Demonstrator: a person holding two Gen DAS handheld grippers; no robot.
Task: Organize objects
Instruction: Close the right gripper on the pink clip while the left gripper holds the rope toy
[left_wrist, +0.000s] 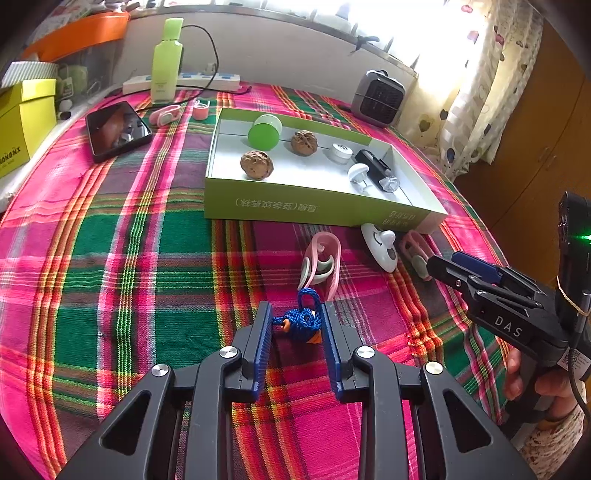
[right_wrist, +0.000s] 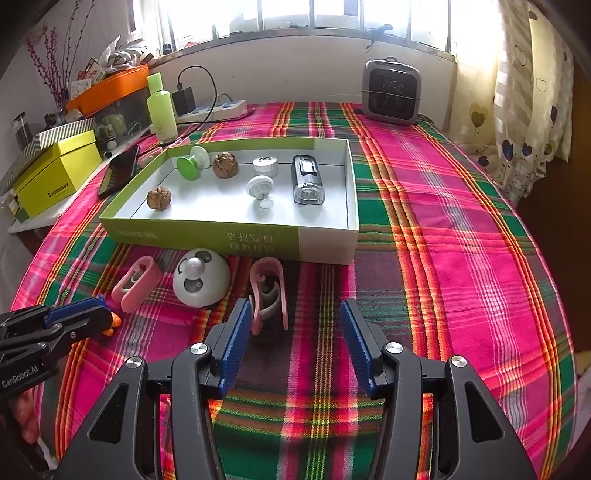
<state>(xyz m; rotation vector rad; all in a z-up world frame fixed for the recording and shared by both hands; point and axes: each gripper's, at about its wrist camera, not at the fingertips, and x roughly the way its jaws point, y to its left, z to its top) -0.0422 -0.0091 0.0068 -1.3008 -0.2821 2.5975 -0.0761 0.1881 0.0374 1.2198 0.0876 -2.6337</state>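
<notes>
Our left gripper (left_wrist: 296, 319) clamps a blue knitted toy (left_wrist: 301, 323) between its narrow fingertips. Our right gripper (right_wrist: 291, 317) stands wide and empty, a pink clip (right_wrist: 267, 291) just inside its left fingertip.

Right gripper (left_wrist: 430, 264), body side: white letters "DAS".
Left gripper (right_wrist: 107, 314), body side: white "GenRobot.AI".
Yellow box (right_wrist: 59, 181) at table's left edge: dark brand print, approx. "SUDONGNX" in right wrist view; left wrist view shows only cut-off tail "...ONGNX".
Green tray box (left_wrist: 317, 208), front wall: white Chinese characters, upside down in both views; one part in brackets; not legible enough to transcribe.
Small white label under right gripper body: code-like print, too small to read.
</notes>
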